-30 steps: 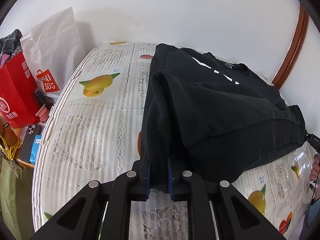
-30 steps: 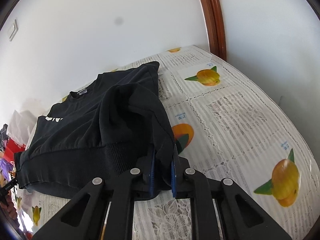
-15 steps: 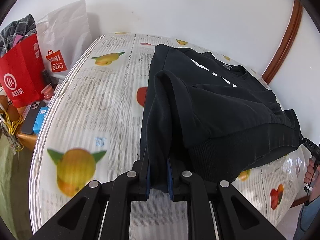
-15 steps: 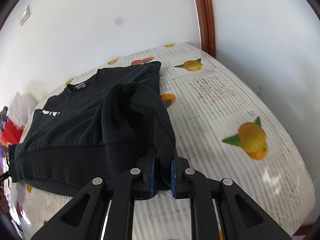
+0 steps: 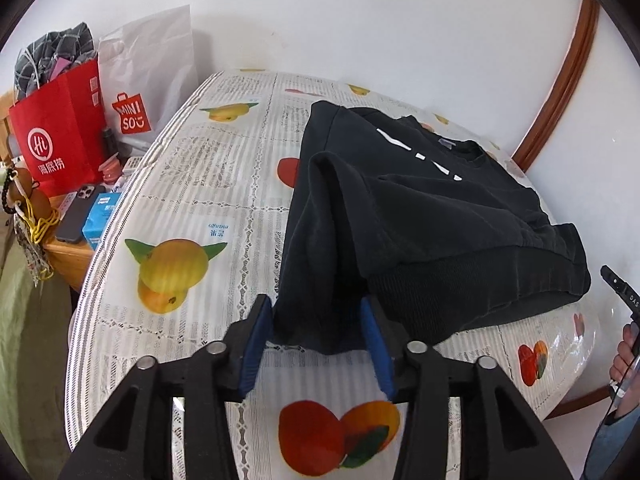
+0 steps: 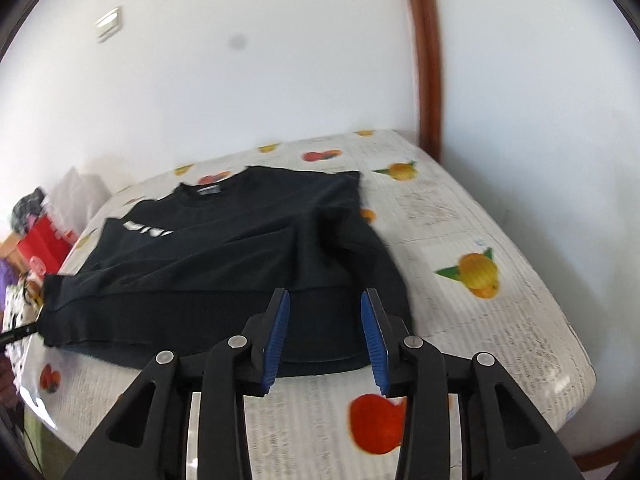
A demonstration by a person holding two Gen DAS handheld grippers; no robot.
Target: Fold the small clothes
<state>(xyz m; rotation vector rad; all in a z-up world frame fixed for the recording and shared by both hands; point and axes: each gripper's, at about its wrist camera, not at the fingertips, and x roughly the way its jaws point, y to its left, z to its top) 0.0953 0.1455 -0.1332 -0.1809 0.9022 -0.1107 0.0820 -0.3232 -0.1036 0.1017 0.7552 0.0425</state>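
Observation:
A black sweatshirt with white chest lettering lies on a table covered by a fruit-print cloth. Its sleeves are folded in over the body. My left gripper has its jaws opening; the sleeve cuff lies between the blue pads with no grip on it. In the right wrist view the same sweatshirt lies flat, and my right gripper is also opening just above the ribbed hem, its pads clear of the cloth.
A red paper bag and a white shopping bag stand left of the table on a low wooden stand with a phone. A wooden door frame runs up the wall. A hand shows at the right edge.
Both grippers were shut on the sweatshirt's near corners, and now both have opened and let the cloth drop. Both have pulled back toward the near table edge, and the garment lies flatter.

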